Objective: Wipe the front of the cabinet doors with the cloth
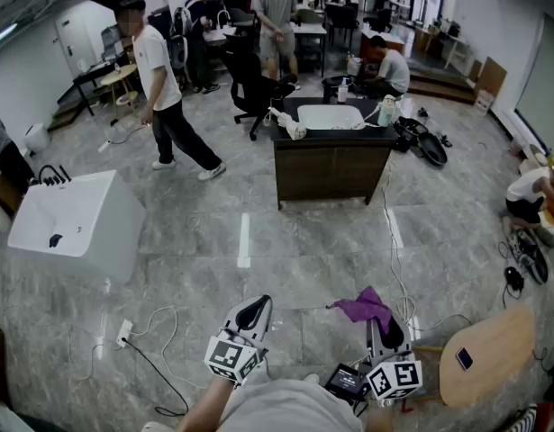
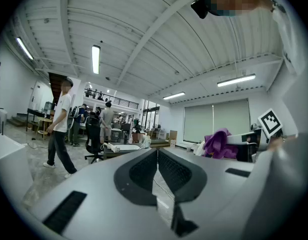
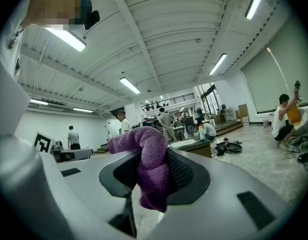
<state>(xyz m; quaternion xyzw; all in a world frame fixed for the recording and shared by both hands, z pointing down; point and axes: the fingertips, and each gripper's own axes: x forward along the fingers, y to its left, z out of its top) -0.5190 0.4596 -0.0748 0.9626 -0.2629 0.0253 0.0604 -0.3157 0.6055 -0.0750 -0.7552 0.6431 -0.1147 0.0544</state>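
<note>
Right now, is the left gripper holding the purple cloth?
No, the left gripper is shut and empty; the cloth sits in the right gripper.

Right gripper (image 3: 152, 176) jaws clamped on purple cloth (image 3: 146, 159); cloth bunches above, hangs below. Cabinet (image 3: 198, 146) well beyond.

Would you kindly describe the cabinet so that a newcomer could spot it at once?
In the open hall with the grey stone floor, look straight ahead past the short white floor stripe. The cabinet stands alone there; unlike the all-white unit at left, it is dark brown wood with a white basin on top.
</note>
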